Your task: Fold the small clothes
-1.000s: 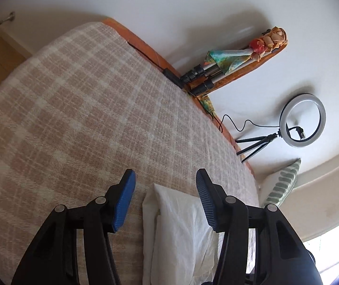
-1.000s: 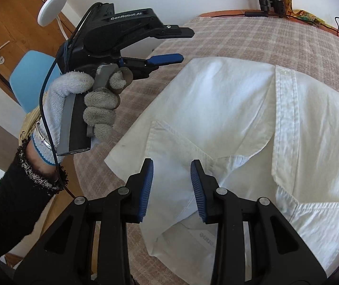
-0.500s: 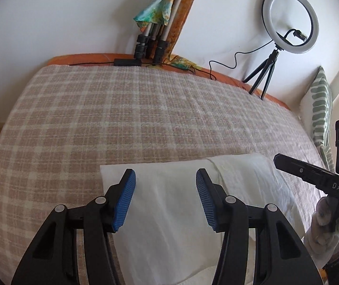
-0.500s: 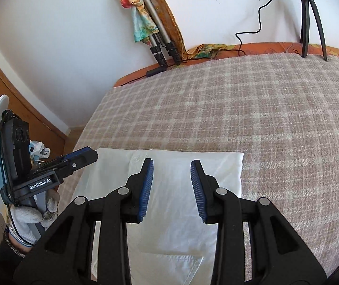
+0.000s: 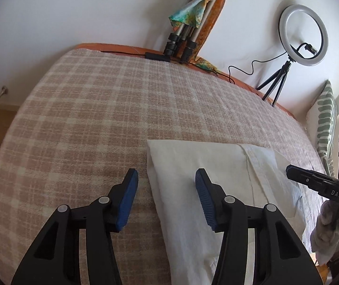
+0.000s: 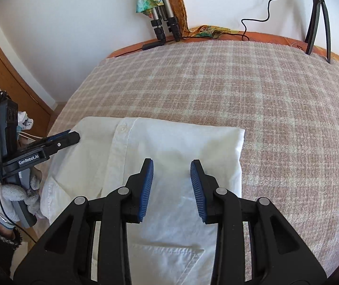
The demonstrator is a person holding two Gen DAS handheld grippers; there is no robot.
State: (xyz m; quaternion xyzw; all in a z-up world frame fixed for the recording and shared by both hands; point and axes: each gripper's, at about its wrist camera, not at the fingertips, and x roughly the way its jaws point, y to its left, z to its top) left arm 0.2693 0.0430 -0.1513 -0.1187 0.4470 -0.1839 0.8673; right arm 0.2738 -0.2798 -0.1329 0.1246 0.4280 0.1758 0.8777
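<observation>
- Bed (image 5: pixel 93 109) with checked blanket carries everything; its left and far parts are bare, lots of free cloth there.
- Left claw (image 5: pixel 166 198): spread, nothing between the pads. It hovers over the shirt's left edge, one pad above blanket, the other above shirt.
- White shirt (image 6: pixel 169 147) lies flat on the near part of the bed, already folded to a rectangle, button placket up, pocket toward the camera in the right wrist view.
- Right claw (image 6: pixel 171 185): spread, empty, above the shirt's right half; the shirt's right edge sits just beside it.
- Each claw shows in the other's view at the shirt's side, gripped by a gloved hand (image 6: pixel 15 197).
- Far edge by the wall: tripod legs (image 6: pixel 164 23), a cable (image 5: pixel 240 70), a ring light (image 5: pixel 303 35) on its stand.
- Far right: striped pillow (image 5: pixel 326 121).
</observation>
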